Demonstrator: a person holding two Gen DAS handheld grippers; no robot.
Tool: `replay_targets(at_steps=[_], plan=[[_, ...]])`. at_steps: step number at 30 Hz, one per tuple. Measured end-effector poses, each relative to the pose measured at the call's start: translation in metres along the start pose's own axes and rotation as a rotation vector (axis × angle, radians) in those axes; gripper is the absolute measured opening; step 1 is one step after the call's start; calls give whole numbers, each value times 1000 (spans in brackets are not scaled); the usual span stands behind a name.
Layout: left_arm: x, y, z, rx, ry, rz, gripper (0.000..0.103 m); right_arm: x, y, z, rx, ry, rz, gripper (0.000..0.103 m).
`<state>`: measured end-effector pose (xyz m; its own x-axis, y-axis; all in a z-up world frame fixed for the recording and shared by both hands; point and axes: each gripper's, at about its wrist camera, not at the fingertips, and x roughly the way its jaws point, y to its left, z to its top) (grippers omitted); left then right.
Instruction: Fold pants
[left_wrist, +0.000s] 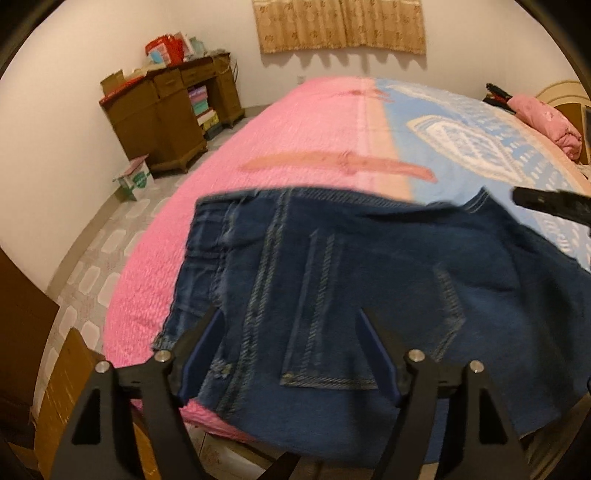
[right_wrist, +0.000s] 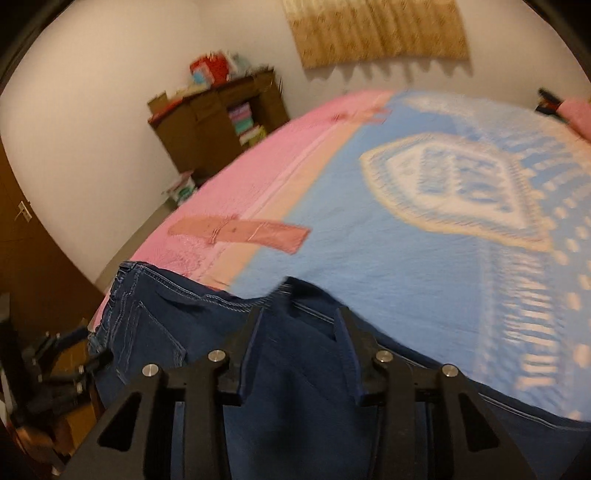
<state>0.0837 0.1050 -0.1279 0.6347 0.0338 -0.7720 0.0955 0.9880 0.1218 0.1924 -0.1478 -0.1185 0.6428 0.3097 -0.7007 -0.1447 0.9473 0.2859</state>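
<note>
Dark blue jeans (left_wrist: 369, 266) lie flat on the near edge of the bed, back pocket (left_wrist: 332, 354) up, with the lower part hanging over the edge. My left gripper (left_wrist: 290, 321) hovers over the pocket area, its jaws wide apart and gripping nothing. In the right wrist view the jeans (right_wrist: 177, 332) fill the lower middle. My right gripper (right_wrist: 300, 314) is over their far edge, jaws apart, with denim showing in the gap and no pad visibly pressing it. A blurred dark finger of the right gripper (left_wrist: 546, 203) shows beyond the jeans' right corner.
The bed carries a pink quilt (left_wrist: 258, 147) on the left and a blue patterned spread (left_wrist: 480, 147) on the right. Pink bedding (left_wrist: 550, 122) is bundled at the headboard. A brown desk (left_wrist: 166, 110) and a small box (left_wrist: 136, 179) stand on the tiled floor to the left.
</note>
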Motion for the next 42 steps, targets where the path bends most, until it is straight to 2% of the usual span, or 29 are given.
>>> replay_targets(at_steps=[2, 3, 4, 6, 8, 11, 16, 18, 22, 24, 26, 27, 29, 32, 34, 36, 38, 39, 41, 42], plan=[[7, 16, -5, -26, 18, 2, 76, 28, 10, 5, -16, 57, 9, 39], [9, 24, -8, -43, 22, 1, 76, 42, 18, 5, -44, 82, -15, 14], [10, 32, -11, -58, 24, 0, 76, 53, 23, 6, -81, 105, -45, 8], [12, 46, -17, -82, 25, 4, 76, 69, 31, 7, -140, 134, -99, 5], [13, 56, -21, -100, 25, 12, 76, 66, 22, 13, -100, 107, -108, 4], [20, 63, -23, -123, 26, 0, 76, 58, -2, 26, 69, 48, -61, 4], [39, 53, -22, -112, 59, 42, 76, 92, -3, 17, 71, 69, -146, 7], [39, 53, -21, -96, 56, 50, 77, 91, -5, 16, 88, 49, -132, 9], [32, 60, -19, -99, 58, 102, 77, 56, -27, 34, 232, 57, -44, 12], [17, 64, -18, -128, 11, 95, 77, 11, -39, 35, 331, -59, -26, 12], [2, 60, -18, -125, -37, 69, 77, -30, -39, 23, 325, -136, -11, 12], [-2, 55, -18, -104, -52, 56, 78, -43, -35, 15, 281, -132, -23, 12], [-1, 42, -21, -56, -49, 44, 80, -61, -27, -8, 188, -94, -85, 12], [13, 26, -26, -38, -11, 5, 80, -68, -24, -47, 87, -4, -158, 12], [27, 21, -30, -23, 17, 35, 80, -67, -30, -71, 60, 51, -215, 12], [40, 19, -31, 8, 26, 92, 83, -67, -52, -92, 109, 100, -234, 12], [46, 22, -30, 32, 11, 121, 96, -70, -81, -108, 171, 139, -271, 12], [49, 25, -28, 33, 17, 125, 99, -72, -96, -116, 185, 149, -283, 11], [53, 36, -25, -1, 38, 106, 101, -87, -116, -126, 213, 91, -209, 11], [54, 42, -22, -31, 54, 96, 101, -95, -126, -130, 241, 84, -230, 9]])
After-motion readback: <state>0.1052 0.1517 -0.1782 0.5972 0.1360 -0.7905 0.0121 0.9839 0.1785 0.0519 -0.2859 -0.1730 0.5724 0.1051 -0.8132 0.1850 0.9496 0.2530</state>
